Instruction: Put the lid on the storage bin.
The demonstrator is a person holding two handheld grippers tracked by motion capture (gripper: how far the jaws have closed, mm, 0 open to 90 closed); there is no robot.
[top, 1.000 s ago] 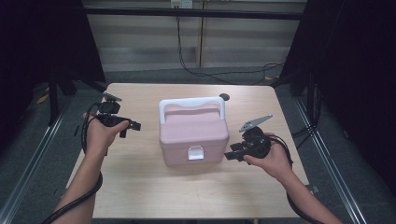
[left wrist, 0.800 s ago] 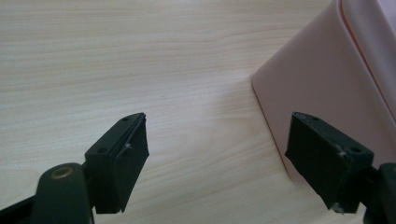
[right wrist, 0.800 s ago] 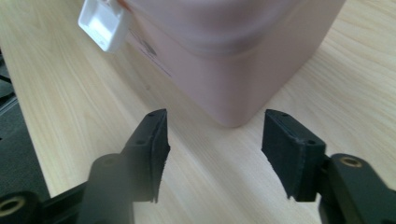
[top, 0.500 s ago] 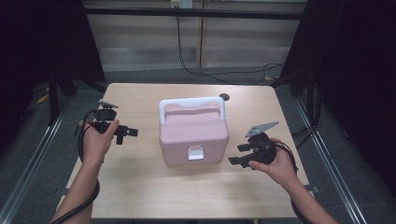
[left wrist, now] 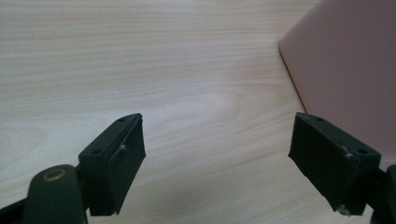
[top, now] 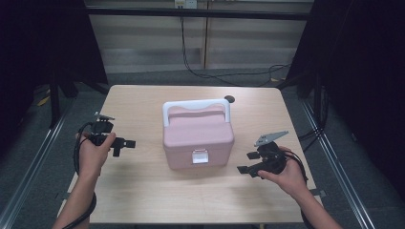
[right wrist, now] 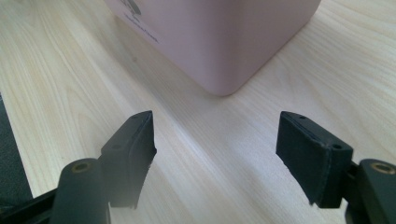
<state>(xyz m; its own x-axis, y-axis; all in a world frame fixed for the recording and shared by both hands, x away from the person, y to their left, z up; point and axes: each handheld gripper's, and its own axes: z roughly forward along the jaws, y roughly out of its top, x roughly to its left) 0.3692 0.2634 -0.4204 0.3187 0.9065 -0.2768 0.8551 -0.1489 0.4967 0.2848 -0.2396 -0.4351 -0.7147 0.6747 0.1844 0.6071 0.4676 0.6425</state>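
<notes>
A pink lidded box (top: 198, 138) with a white handle (top: 196, 106) and a white front latch (top: 199, 156) stands in the middle of the wooden table (top: 143, 191). My left gripper (top: 125, 144) hovers to the box's left, apart from it, pointing at its side. In the left gripper view its jaws (left wrist: 217, 154) are open over bare wood, with the box wall (left wrist: 345, 70) at the right. My right gripper (top: 244, 169) is off the box's front right corner (right wrist: 219, 32). Its jaws (right wrist: 215, 149) have just been opening and stand open, nothing between them.
A small dark round spot (top: 229, 99) lies on the table behind the box. Black cables (top: 224, 76) run across the floor beyond the far edge. Metal rails (top: 28, 162) flank the table on both sides.
Both hands have drifted toward the near side of the table and sunk lower. The right gripper's jaws stand wider than before. The box has not moved.
</notes>
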